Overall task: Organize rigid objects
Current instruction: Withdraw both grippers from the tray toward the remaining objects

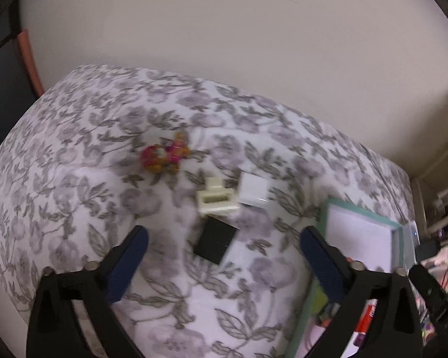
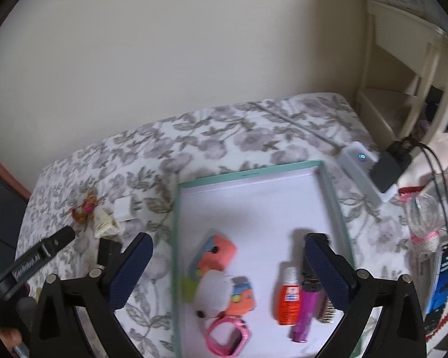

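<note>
The left tool point(image 1: 224, 256) hangs over a bed point(image 1: 74, 179) covered in a grey flowered sheet, its blue-padded jaws wide apart with nothing between them but the sheet and a flat black square point(image 1: 214, 241) lying just ahead; beyond the square sit a cream plastic piece point(image 1: 216, 198) and a white plug adapter point(image 1: 254, 192), close together and perhaps touching; further off lies a small pink and orange toy point(image 1: 164, 155), apart from the rest; all of this is blurred.

The right tool point(image 2: 228, 268) is also spread wide, gripping nothing, above a shallow tray point(image 2: 254, 173) with a teal rim and a white floor, which rests on the bed beside those loose pieces; one jaw stands over the sheet outside the tray's left rim, the other over the tray's right part; inside the tray lie an orange and blue soft toy point(image 2: 221, 274), a pink watch point(image 2: 228, 337) touching it at the near side, an orange bottle point(image 2: 287, 295), a purple tube point(image 2: 304, 313) close alongside it, and a small ridged metal thing point(image 2: 327, 311) partly hidden by the right jaw; a white power strip point(image 2: 358, 164) with a black plug point(image 2: 386, 170) lies past the tray's far right corner.
</note>
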A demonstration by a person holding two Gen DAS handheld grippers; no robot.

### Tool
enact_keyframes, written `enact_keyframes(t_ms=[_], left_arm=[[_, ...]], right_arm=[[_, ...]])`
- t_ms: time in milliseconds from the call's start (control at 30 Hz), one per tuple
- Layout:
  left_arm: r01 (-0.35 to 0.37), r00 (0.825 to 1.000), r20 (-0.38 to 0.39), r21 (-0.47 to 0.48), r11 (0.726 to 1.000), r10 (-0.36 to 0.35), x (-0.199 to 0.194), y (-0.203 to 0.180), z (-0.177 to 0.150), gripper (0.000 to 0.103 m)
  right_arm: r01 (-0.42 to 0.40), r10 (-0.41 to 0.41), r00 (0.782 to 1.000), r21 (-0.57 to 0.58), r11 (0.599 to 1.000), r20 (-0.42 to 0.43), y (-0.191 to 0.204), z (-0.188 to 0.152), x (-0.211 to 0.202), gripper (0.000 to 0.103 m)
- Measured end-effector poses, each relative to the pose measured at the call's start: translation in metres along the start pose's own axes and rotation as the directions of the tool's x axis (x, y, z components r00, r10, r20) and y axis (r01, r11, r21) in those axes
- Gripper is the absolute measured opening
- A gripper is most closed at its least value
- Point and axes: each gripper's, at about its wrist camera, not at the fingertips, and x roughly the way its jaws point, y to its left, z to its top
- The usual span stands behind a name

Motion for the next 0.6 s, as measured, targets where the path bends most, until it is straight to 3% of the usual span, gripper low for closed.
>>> enact_keyframes(t_ms=[333,600], left_arm=[[-0.097,0.995,0.007,-0.132,0.986,0.099,0.006,0.066,0.012,0.103],[-0.121,0.992,0.005,-0.148,0.981,0.123,0.007,0.085,0.014,0.103]], right_arm=[[-0.012,0.010,1.000,-0.135,0.991,-0.017,0.057,-0.010,0.013,0.103],[-0.045,0.039,0.999,-0.185,0.982,-0.038,0.092,-0.014,0.026,0.103]])
